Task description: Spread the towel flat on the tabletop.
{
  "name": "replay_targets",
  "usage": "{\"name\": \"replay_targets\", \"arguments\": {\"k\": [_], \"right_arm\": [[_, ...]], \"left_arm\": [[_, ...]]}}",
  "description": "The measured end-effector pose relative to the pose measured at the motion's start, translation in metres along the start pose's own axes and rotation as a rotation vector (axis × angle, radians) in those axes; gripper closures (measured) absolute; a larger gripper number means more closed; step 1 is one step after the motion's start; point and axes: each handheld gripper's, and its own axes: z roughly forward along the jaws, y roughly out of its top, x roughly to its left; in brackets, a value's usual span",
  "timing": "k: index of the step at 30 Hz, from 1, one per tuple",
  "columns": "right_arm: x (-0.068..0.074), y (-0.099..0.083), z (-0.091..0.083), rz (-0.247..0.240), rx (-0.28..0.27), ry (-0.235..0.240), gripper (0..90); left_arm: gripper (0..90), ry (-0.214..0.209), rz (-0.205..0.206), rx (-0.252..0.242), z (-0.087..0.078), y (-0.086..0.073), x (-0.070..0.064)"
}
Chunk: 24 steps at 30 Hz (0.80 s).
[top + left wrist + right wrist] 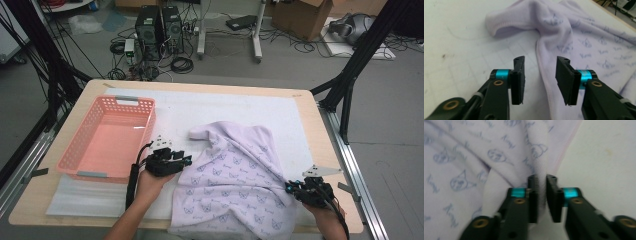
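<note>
— What's closest to the lens?

— The right gripper (541, 195), jaws pinched on a fold of the lilac cat-print garment (474, 162) at its edge, with the white table mat (604, 157) just beyond. From above, that gripper (291, 188) sits at the garment's (235, 185) right edge, near the table's front right corner.

— And the left one?

— The left gripper (540, 80) has its jaws spread wide with nothing between them. The garment's hemmed edge (541, 65) runs up through the gap below them, and a cuffed sleeve (506, 22) lies farther off on the mat.

— Where's the garment overall?

— Spread crumpled over the mat's right half, its lower part hanging over the front edge. The left gripper (186, 161) is just beside its left edge; the pink basket (85, 150) stands on the left, near that hand.
</note>
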Motion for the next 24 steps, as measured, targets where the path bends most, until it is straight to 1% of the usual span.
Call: {"name": "replay_targets", "arguments": {"k": [1, 3, 6, 8, 10, 11, 12, 13, 15, 17, 18, 20, 21, 22, 23, 24], "right_arm": [[-0.001, 0.001, -0.001, 0.012, -0.019, -0.005, 71.7], [-0.003, 0.004, -0.002, 0.016, -0.052, -0.018, 68.5], [-0.003, 0.008, -0.001, 0.008, -0.087, -0.029, 67.3], [-0.004, 0.010, 0.000, 0.008, -0.102, -0.034, 65.4], [-0.006, 0.013, 0.002, 0.011, -0.117, -0.041, 63.4], [-0.007, 0.014, 0.003, 0.019, -0.121, -0.041, 63.3], [-0.008, 0.016, 0.004, 0.017, -0.125, -0.043, 63.2], [-0.009, 0.017, 0.006, 0.018, -0.127, -0.041, 63.1], [-0.010, 0.020, 0.009, 0.016, -0.127, -0.037, 63.2], [-0.010, 0.022, 0.013, 0.015, -0.122, -0.031, 63.2], [-0.009, 0.022, 0.014, 0.013, -0.121, -0.028, 63.2], [-0.009, 0.023, 0.015, -0.001, -0.119, -0.026, 63.4], [-0.008, 0.023, 0.015, -0.001, -0.120, -0.026, 63.5], [-0.009, 0.022, 0.014, -0.004, -0.122, -0.025, 63.5], [-0.009, 0.022, 0.013, 0.003, -0.123, -0.027, 63.5], [-0.009, 0.022, 0.013, 0.002, -0.128, -0.028, 63.5]], "left_arm": [[61.1, 0.010, -0.002, 0.002, 0.005, 0.004, 0.000], [64.5, 0.019, -0.001, 0.003, 0.015, 0.009, 0.000], [67.1, 0.038, -0.002, 0.029, 0.031, 0.018, 0.002], [67.5, 0.050, -0.004, 0.035, 0.041, 0.023, 0.004], [67.0, 0.059, -0.010, 0.056, 0.052, 0.027, 0.005], [66.2, 0.062, -0.011, 0.052, 0.056, 0.028, 0.005], [65.5, 0.060, -0.021, 0.056, 0.061, 0.029, 0.005], [63.0, 0.063, -0.025, 0.072, 0.065, 0.030, 0.005], [57.8, 0.069, -0.036, 0.074, 0.073, 0.032, 0.002], [53.4, 0.045, -0.051, 0.082, 0.081, 0.034, -0.004], [51.3, 0.035, -0.041, 0.096, 0.085, 0.035, -0.008], [49.4, 0.022, -0.028, 0.090, 0.092, 0.034, -0.016], [49.0, 0.019, -0.019, 0.100, 0.095, 0.033, -0.020], [48.6, 0.025, 0.000, 0.109, 0.098, 0.032, -0.023], [46.1, 0.035, 0.018, 0.107, 0.099, 0.032, -0.026], [46.2, 0.043, 0.047, 0.112, 0.100, 0.031, -0.030]]}}
